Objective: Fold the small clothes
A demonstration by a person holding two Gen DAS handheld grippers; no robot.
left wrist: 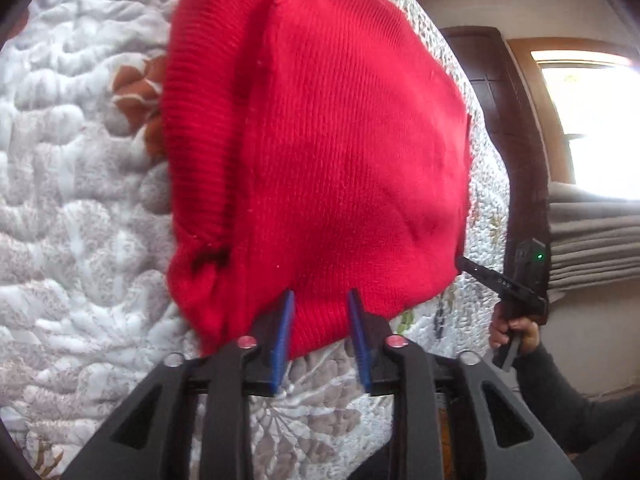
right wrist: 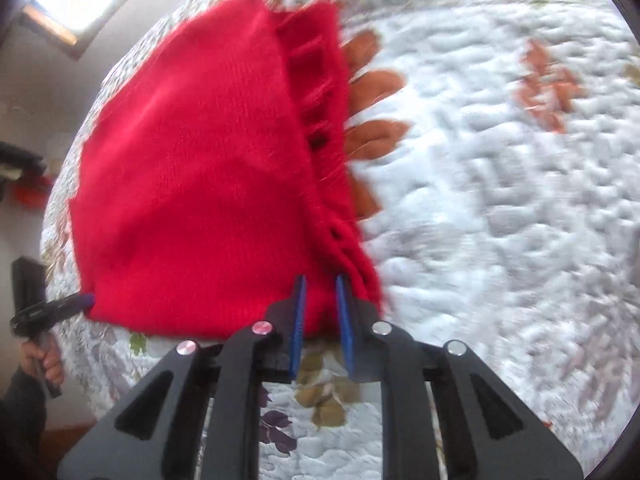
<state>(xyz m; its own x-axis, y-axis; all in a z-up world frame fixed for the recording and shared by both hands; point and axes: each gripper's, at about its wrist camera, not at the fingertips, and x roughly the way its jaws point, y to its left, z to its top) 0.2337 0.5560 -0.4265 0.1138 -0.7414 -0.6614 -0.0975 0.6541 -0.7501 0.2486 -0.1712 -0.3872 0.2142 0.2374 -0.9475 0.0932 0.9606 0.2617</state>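
I have the red sweater (left wrist: 320, 152) lifted over the bed (left wrist: 80, 200), left hand-held gripper (left wrist: 320, 300) and right hand-held gripper (right wrist: 320, 284) each clenched on a near corner. Mid-fold, I judge; next, lay it flat.

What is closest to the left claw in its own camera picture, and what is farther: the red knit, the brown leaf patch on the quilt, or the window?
1. Red knit: gripped between the left claw pads, right in front.
2. Brown leaf patch: on the quilt, at the knit's left edge.
3. Window: far right, across the room.
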